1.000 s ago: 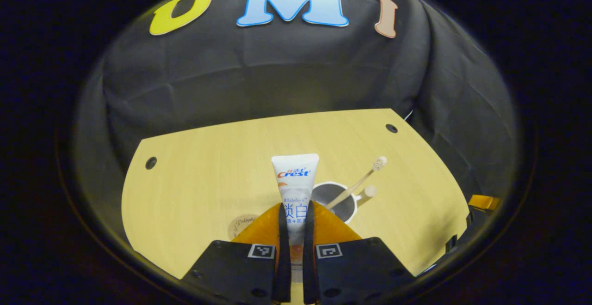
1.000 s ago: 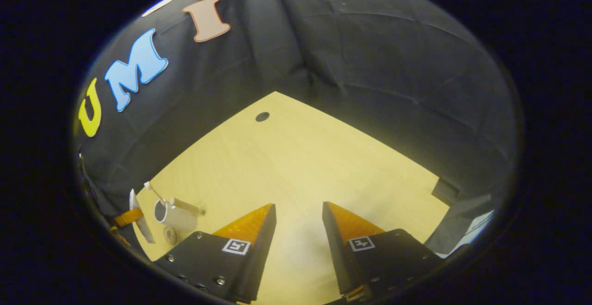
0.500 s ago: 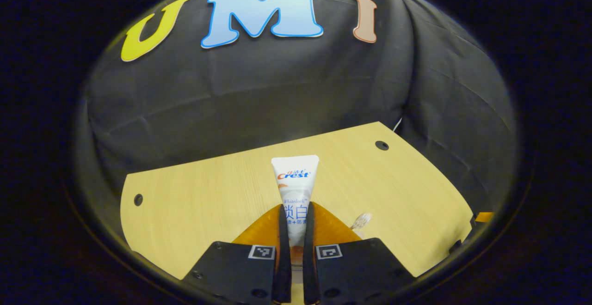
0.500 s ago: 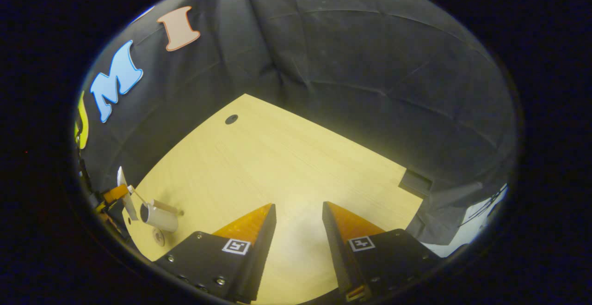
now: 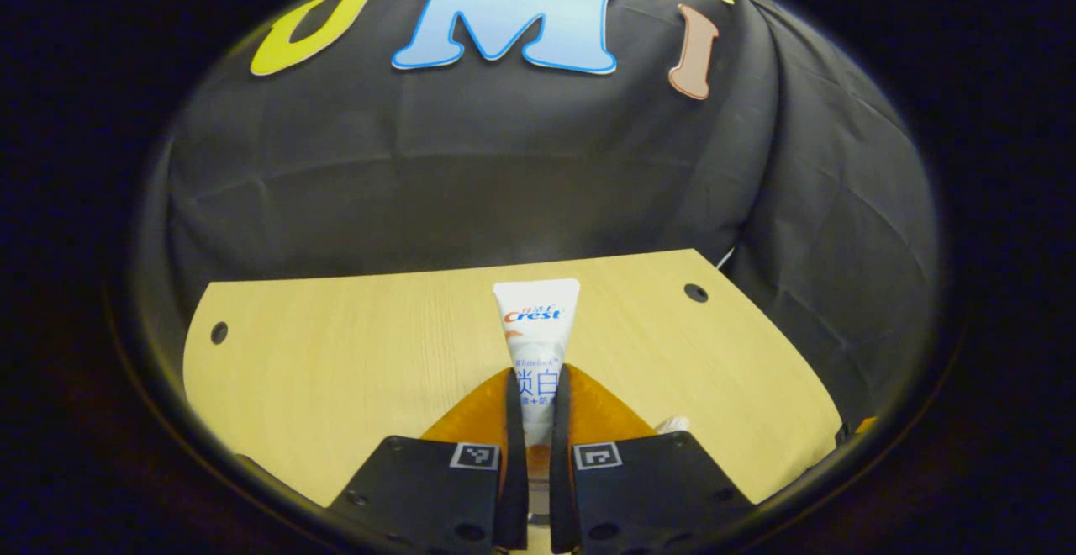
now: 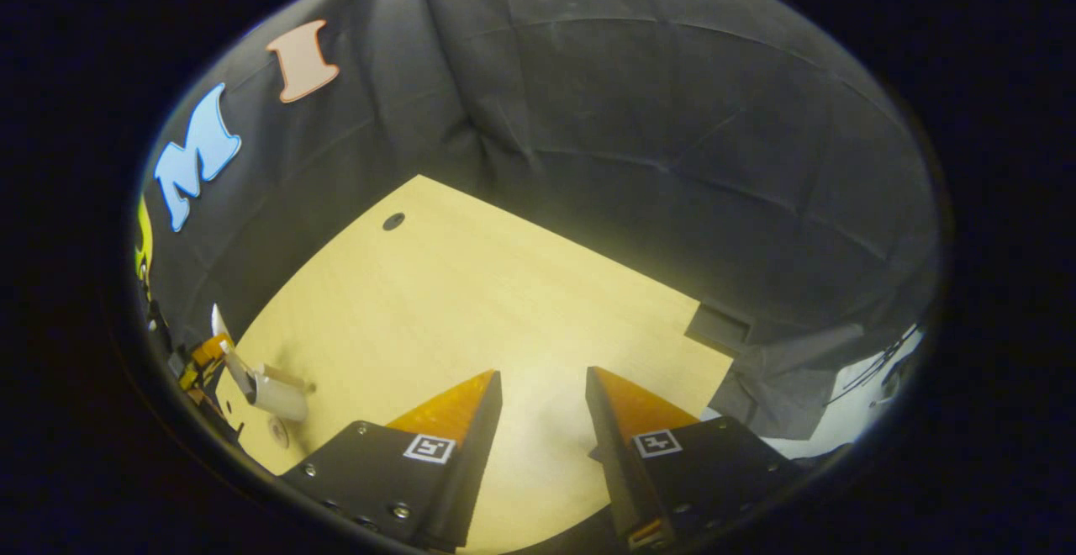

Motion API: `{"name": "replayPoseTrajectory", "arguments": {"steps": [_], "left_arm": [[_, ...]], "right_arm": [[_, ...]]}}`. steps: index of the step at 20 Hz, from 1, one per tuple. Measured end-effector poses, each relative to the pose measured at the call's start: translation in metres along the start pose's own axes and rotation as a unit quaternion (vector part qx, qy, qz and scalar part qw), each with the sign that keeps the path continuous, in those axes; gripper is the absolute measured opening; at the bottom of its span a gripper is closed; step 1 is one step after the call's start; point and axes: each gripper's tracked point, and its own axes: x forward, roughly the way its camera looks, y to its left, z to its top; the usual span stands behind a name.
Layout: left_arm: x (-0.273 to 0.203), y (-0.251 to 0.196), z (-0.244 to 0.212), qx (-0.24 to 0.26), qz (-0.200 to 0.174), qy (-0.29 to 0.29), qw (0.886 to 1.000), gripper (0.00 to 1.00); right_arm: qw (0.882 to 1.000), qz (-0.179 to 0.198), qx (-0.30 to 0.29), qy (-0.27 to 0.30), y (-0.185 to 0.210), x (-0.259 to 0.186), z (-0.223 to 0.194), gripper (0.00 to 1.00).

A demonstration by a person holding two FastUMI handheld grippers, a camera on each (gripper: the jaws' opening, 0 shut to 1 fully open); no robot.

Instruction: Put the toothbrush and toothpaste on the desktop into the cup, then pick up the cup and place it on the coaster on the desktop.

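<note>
My left gripper [image 5: 536, 391] is shut on a white toothpaste tube [image 5: 536, 332], which stands upright between the fingers over the wooden desktop [image 5: 336, 370]. The toothbrush's bristle end [image 5: 672, 425] peeks out beside my right finger. In the right gripper view, at the far left, the white cup [image 6: 282, 399] with a wooden handle stands on the desktop [image 6: 471, 303] with the toothbrush in it. The left gripper [image 6: 210, 351] holds the toothpaste tube [image 6: 223, 336] just above it. A round coaster [image 6: 276, 431] lies in front of the cup. My right gripper [image 6: 542, 378] is open and holds nothing.
The desktop has round cable holes [image 5: 695, 293] [image 5: 219, 333] [image 6: 392, 221] near its back corners. The black cloth wall runs close behind and to the right. A dark block [image 6: 719, 325] sits at the desktop's far right edge.
The left gripper view has tilted up: the cup and coaster have slipped below the fingers, leaving only the bristle tip. The right gripper has swung away, so the cup sits farther left and smaller.
</note>
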Motion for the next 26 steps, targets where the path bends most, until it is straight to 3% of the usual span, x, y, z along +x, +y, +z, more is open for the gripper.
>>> {"name": "replayPoseTrajectory", "arguments": {"steps": [1, 4, 5, 7, 9, 11, 12, 13, 14, 16, 22, 23, 26], "left_arm": [[-0.001, 0.000, -0.001, 0.013, 0.006, -0.016, 1.000, 0.18], [-0.006, 0.001, -0.022, 0.012, 0.022, -0.035, 0.999, 0.18], [-0.008, 0.000, -0.021, 0.013, 0.025, -0.048, 0.998, 0.17], [-0.015, -0.001, -0.025, 0.035, 0.041, -0.059, 0.997, 0.28], [-0.011, -0.005, -0.027, 0.053, 0.041, -0.063, 0.996, 0.28], [-0.013, -0.003, -0.038, 0.049, 0.052, -0.050, 0.996, 0.44], [-0.016, 0.002, -0.043, 0.042, 0.061, -0.046, 0.996, 0.53], [-0.022, 0.006, -0.044, 0.034, 0.066, -0.045, 0.996, 0.62], [-0.025, 0.010, -0.046, 0.029, 0.069, -0.045, 0.996, 0.72], [-0.030, 0.013, -0.052, 0.021, 0.069, -0.039, 0.997, 1.00], [-0.055, 0.010, -0.058, 0.016, 0.058, -0.040, 0.997, 1.00], [-0.059, 0.010, -0.057, 0.016, 0.059, -0.042, 0.997, 1.00], [-0.070, 0.010, -0.059, 0.020, 0.055, -0.042, 0.997, 1.00]], "right_arm": [[1.000, -0.001, 0.003, 0.000, 0.000, -0.001, 0.000, 0.58], [1.000, -0.001, 0.001, -0.003, -0.001, -0.003, 0.002, 0.62], [1.000, 0.000, -0.002, -0.004, -0.001, -0.004, 0.002, 0.58], [1.000, 0.003, -0.009, -0.005, 0.000, -0.004, 0.004, 0.62], [1.000, 0.008, -0.014, -0.007, 0.004, -0.005, 0.005, 0.62], [1.000, 0.013, -0.018, -0.007, 0.011, -0.006, 0.004, 0.58], [1.000, 0.014, -0.021, -0.006, 0.013, -0.007, 0.004, 0.62], [1.000, 0.017, -0.022, -0.005, 0.016, -0.007, 0.003, 0.58], [1.000, 0.019, -0.024, -0.005, 0.019, -0.007, 0.003, 0.62], [0.999, 0.024, -0.027, -0.002, 0.023, -0.007, 0.001, 0.62], [0.997, 0.049, -0.053, 0.005, 0.045, -0.003, -0.006, 0.62], [0.997, 0.056, -0.060, 0.006, 0.050, -0.003, -0.006, 0.58], [0.993, 0.078, -0.088, 0.009, 0.069, -0.003, -0.006, 0.62]]}}
